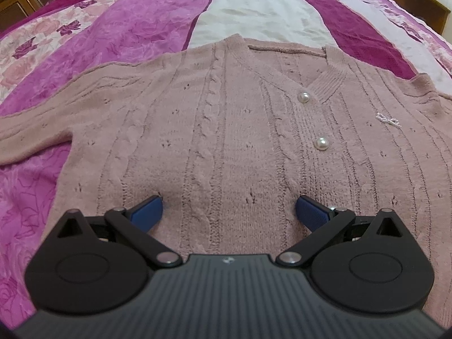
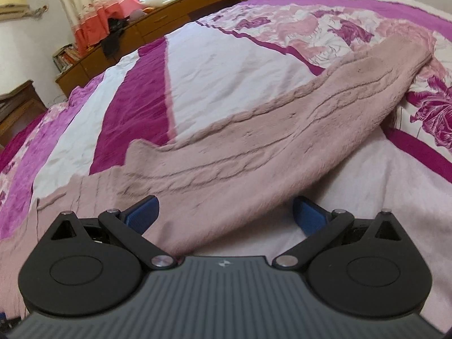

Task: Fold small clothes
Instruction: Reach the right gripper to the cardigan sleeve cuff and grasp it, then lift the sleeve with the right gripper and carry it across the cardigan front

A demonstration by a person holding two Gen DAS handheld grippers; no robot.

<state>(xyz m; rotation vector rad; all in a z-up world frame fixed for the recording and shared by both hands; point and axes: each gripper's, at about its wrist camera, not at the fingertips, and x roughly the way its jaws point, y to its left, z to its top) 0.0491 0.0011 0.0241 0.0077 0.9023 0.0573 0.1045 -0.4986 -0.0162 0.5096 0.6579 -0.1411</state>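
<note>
A dusty-pink cable-knit cardigan (image 1: pixel 226 130) with pearl buttons (image 1: pixel 322 143) lies flat, front up, on the bed. Its one sleeve (image 1: pixel 31 130) stretches out to the left. My left gripper (image 1: pixel 228 212) hovers open low over the cardigan's lower body, its blue pads (image 1: pixel 148 212) spread wide with only knit between them. In the right wrist view the other sleeve (image 2: pixel 325 107) runs away to the upper right across the bedspread. My right gripper (image 2: pixel 224 212) is open just above the base of that sleeve, near its lower edge, holding nothing.
The bed is covered by a purple, magenta and white floral bedspread (image 2: pixel 197 70). Wooden cabinets (image 2: pixel 180 2) and a curtain (image 2: pixel 87 8) stand beyond the far side. A wooden headboard (image 1: pixel 409 2) shows behind the bed in the left view.
</note>
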